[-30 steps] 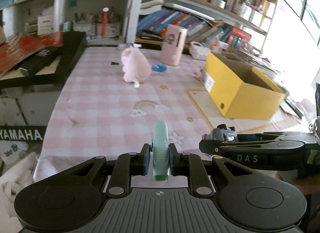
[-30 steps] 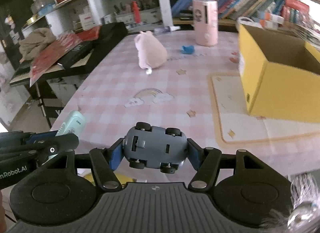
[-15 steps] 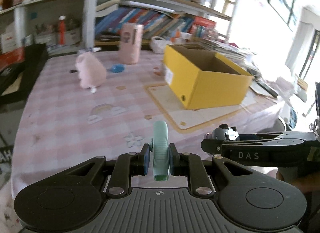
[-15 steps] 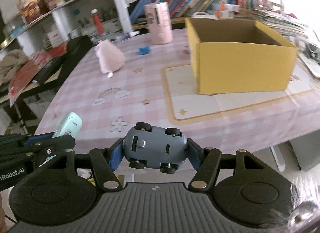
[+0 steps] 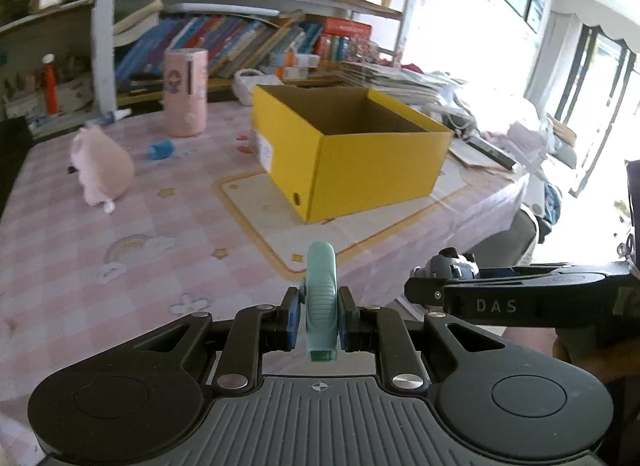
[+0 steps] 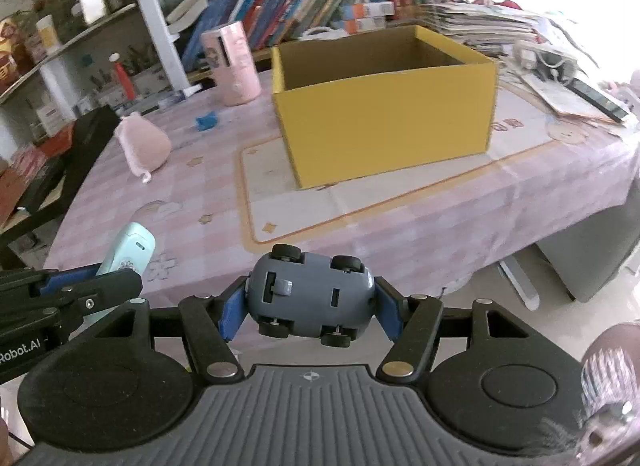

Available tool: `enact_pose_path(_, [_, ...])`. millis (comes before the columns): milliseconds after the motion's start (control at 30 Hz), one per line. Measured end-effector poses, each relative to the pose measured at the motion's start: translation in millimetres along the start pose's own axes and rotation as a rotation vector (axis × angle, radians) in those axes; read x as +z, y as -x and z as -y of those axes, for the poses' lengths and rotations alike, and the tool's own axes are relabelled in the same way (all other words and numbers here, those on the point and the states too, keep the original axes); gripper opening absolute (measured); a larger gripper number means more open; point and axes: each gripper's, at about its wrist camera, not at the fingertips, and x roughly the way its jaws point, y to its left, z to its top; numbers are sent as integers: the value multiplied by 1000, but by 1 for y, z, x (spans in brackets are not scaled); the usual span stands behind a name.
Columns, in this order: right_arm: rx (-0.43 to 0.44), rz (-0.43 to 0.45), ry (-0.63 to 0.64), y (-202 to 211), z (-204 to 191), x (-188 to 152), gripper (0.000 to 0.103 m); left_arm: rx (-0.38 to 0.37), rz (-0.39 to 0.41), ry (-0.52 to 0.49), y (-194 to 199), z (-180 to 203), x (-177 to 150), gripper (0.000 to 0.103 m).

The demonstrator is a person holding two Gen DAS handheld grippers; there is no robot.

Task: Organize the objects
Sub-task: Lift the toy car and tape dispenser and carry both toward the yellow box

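Note:
My left gripper is shut on a slim mint-green device, held upright over the table's near edge; the device also shows in the right wrist view. My right gripper is shut on a grey toy car held underside up; it also shows in the left wrist view, to the right of the left gripper. An open yellow cardboard box stands ahead on a cream mat; its floor is hidden.
On the pink checked tablecloth lie a pink plush toy, a small blue object and a pink cylinder. Bookshelves stand behind. Papers are stacked at the right.
Both grippers have swung right, with their objects still held. The yellow box now sits near the middle of both views and the plush has shifted left.

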Motion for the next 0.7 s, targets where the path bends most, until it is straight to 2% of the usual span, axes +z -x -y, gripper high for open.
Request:
enact_pose_path(567, [-31,3,-34,-19,44,38,62,8,24,-38,-38,22,41,17])
enact_pose_path(700, [-32,37,-25,-22,54,53,62,11,49,-50,-49,28,57,17])
